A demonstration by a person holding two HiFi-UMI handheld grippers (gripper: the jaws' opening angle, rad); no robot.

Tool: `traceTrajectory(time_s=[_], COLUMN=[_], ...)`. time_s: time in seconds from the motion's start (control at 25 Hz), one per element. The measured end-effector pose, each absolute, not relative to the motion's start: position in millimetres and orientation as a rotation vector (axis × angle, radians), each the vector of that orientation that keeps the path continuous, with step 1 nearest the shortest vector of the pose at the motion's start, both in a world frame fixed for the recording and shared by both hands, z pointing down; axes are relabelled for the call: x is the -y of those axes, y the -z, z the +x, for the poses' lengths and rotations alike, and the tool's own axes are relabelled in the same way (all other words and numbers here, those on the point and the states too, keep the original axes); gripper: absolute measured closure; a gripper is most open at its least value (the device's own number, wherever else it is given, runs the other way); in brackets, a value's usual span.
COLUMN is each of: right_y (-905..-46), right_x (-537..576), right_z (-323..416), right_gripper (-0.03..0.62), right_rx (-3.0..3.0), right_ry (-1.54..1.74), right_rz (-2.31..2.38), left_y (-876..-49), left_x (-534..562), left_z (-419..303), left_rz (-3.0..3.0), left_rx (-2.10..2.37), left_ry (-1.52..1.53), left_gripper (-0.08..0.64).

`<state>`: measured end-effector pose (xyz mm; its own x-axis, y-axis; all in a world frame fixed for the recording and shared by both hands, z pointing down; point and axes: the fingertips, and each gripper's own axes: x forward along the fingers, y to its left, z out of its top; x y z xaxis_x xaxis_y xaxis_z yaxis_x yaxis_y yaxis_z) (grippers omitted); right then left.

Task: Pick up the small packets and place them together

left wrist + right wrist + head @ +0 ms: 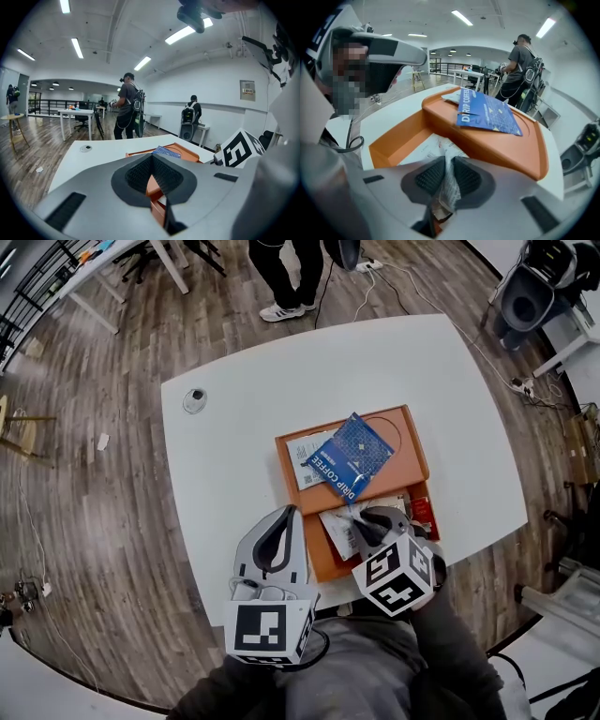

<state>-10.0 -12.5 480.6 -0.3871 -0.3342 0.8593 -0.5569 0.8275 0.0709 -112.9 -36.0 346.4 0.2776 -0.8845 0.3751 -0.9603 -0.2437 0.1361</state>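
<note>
1. nearest, left hand-held gripper (287, 514) (151, 157): jaws together, empty, over worktop (225, 446) beside orange tray (413, 439).
2. right hand-held gripper (362, 517) (446, 165): pinching white small packet (450, 187) above tray's near compartment.
3. blue drip coffee packet (350, 456) (487, 112) atop tray's far half.

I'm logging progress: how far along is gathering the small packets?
Looks done: the blue drip-coffee packet and a white packet overlap on the far half of the orange tray. In hand: the right gripper pinches a small silvery packet at the near half; the left gripper is shut, empty. Left: bring it to those two, probably the red packet too.
</note>
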Motion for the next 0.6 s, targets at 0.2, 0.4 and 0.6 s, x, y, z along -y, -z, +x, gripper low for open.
traceTrajectory(time_s=[0.2,0.4,0.6], right_y=[-460.3,-428.3,-400.8], right_x=[2.5,-5.8,-13.2], right_z=[-16.3,-27.5,-38.4], right_gripper=[0.520,0.520,0.520], right_rx=[2.045,2.096,2.144], right_ry=[-0.240,-0.177,-0.136], right_rz=[0.689,0.720,0.725], left_y=[-338.0,-323.3,-308.7], left_x=[23.7,10.3,2.0], left_z=[-110.8,-110.3,-110.8], left_rz=[2.246,2.279,2.301], left_rx=[1.674,1.681,1.692], left_ry=[-0.297,-0.268,-0.241], left_gripper=[0.563,0.563,0.563])
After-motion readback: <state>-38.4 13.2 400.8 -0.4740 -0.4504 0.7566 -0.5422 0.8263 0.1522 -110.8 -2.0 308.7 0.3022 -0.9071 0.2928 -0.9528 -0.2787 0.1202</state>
